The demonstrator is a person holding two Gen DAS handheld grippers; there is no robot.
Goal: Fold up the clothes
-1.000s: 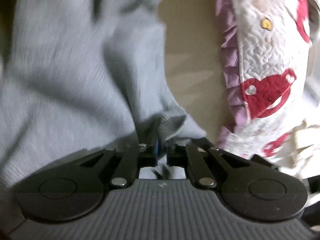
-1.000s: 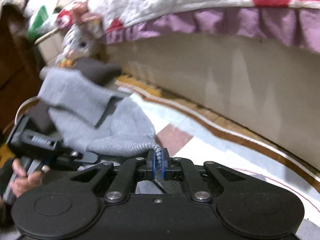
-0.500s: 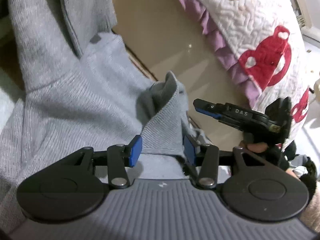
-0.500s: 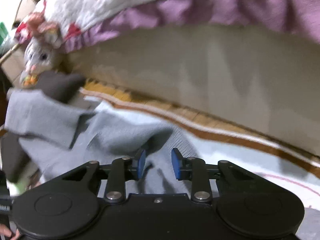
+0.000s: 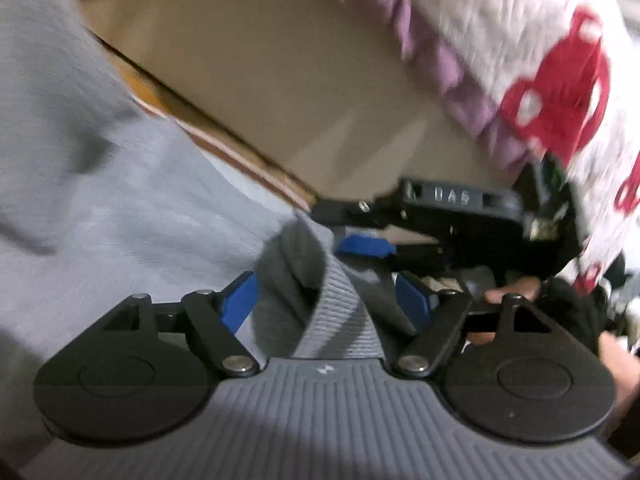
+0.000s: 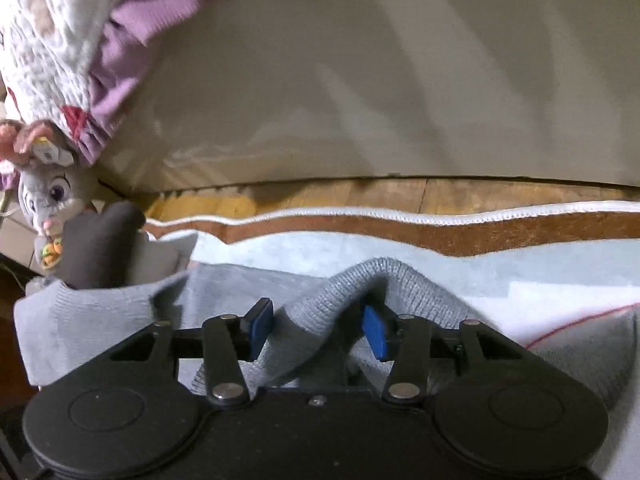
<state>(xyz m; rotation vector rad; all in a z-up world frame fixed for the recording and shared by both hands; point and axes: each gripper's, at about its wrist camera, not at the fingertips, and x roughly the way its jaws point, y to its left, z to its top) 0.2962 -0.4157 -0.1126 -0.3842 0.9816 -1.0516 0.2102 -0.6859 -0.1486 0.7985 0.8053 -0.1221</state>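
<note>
My left hand-held gripper (image 5: 326, 302) is spreading its blue pads (image 5: 239, 305), and a ribbed fold of the grey sweater (image 5: 100, 184) stands loose between them, the pads no longer pressing on it. My right hand-held gripper (image 6: 318, 328) is likewise opening; a raised hump of the sweater's ribbed edge (image 6: 360, 280) lies between its pads, draped over the right one, not pinched. The sweater lies spread on the pale rug (image 6: 520, 256), which has a brown border with white trim, just in front of the beige bed base (image 6: 360, 80). Beyond the rug's border a strip of wooden floor (image 6: 360, 192) meets that base. A quilted white bedspread (image 5: 520, 40) with red shapes and a purple frill hangs over the base. A grey plush toy (image 6: 44, 196) sits at the base's left end, with a dark garment (image 6: 100, 248) just beside it, touching the sweater.
</note>
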